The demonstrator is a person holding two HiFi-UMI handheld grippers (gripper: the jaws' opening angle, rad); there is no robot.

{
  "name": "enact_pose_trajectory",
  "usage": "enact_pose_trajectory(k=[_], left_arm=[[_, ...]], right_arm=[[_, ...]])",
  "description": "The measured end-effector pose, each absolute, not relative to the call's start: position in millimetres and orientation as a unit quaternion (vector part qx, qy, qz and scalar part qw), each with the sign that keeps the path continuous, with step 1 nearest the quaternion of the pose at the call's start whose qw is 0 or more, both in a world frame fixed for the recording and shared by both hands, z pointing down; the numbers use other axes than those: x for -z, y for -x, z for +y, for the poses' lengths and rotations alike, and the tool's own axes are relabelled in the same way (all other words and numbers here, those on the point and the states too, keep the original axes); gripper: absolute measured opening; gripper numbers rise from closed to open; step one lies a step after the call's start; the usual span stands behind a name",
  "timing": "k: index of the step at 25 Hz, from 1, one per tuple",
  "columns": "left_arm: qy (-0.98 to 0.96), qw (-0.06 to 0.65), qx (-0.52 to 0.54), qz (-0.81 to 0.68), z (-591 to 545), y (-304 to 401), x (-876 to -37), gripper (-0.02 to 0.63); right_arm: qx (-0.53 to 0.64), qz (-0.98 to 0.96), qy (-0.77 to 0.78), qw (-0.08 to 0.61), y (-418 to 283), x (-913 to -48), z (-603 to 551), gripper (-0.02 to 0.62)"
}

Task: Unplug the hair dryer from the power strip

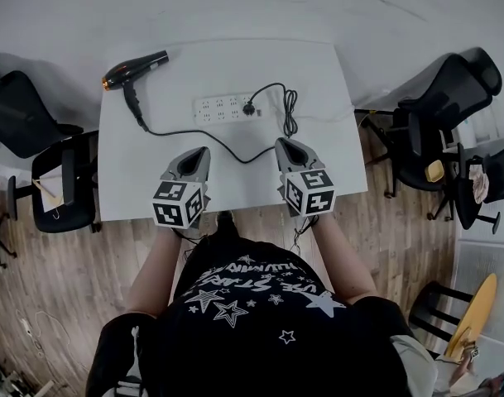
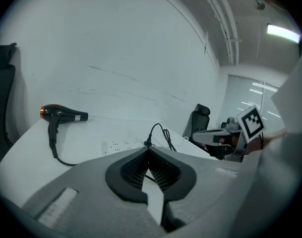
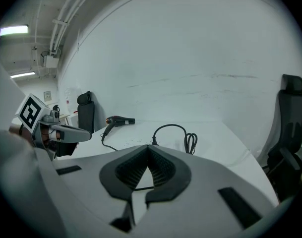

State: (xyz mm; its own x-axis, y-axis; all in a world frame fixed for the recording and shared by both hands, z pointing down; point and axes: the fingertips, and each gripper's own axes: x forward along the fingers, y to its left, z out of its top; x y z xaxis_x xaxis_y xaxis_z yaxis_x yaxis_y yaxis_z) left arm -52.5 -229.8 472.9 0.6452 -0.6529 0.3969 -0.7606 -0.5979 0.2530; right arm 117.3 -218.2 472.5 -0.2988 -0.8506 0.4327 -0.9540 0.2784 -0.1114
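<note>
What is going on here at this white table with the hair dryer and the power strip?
A person stands at the white table with a gripper in each hand. The left gripper and right gripper hover over the near part of the table, both shut and empty. The hair dryer lies at the far left corner, and its plug is still in the power strip. Neither gripper touches anything.

Head view looks steeply down on the white rectangular table [image 1: 318, 73]; both gripper views skim low across it, sharing the black hair dryer [image 2: 64, 114].
</note>
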Motion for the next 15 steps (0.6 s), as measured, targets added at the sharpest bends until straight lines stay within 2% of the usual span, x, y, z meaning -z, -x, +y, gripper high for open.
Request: enact_pose_trajectory(k=[15], left_arm=[[-0.896,0.223,-0.147,-0.355,-289,52,-502,0.008]], right_arm=[[-0.21,-0.748,-0.604,0.179,-110,-505,-253,0.009]])
